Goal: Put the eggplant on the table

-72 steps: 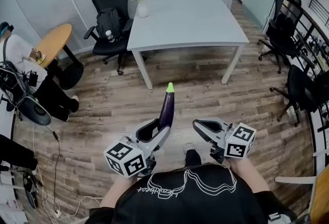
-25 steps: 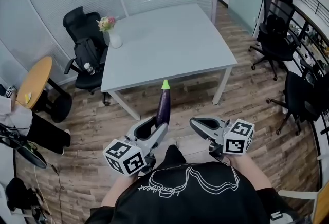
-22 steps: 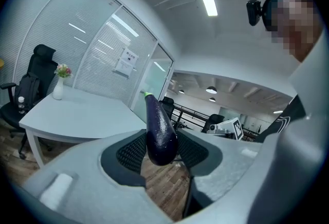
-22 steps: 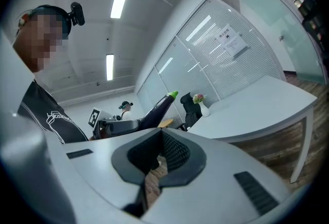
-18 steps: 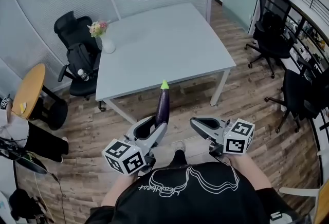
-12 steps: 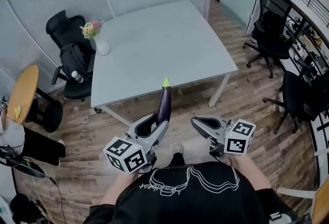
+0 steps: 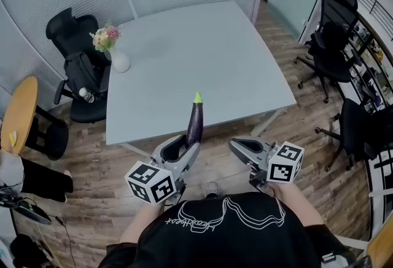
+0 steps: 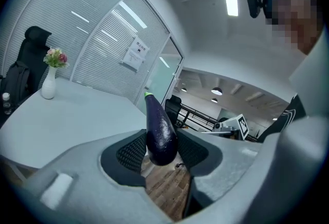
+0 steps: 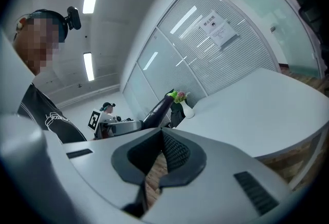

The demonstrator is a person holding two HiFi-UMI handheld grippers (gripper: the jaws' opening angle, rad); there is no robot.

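A dark purple eggplant (image 7: 194,124) with a green stem tip stands upright, my left gripper (image 7: 179,150) shut on its lower end. In the left gripper view the eggplant (image 8: 159,130) sits squeezed between both black pads. Its tip reaches over the near edge of the pale grey table (image 7: 202,51). My right gripper (image 7: 243,149) hangs beside it at the same height, jaws together with nothing between them. The right gripper view shows those pads (image 9: 172,152) meeting and the eggplant (image 9: 157,109) off to the left.
A white vase of flowers (image 7: 117,59) stands at the table's far left corner. Black office chairs (image 7: 73,70) sit left of the table, and more chairs (image 7: 334,27) line the right. A round wooden table (image 7: 18,116) is at the far left. The floor is wood plank.
The table has come much nearer in the head view. Both grippers moved toward it together, and the eggplant's tip now overlaps the near table edge. The grip is unchanged.
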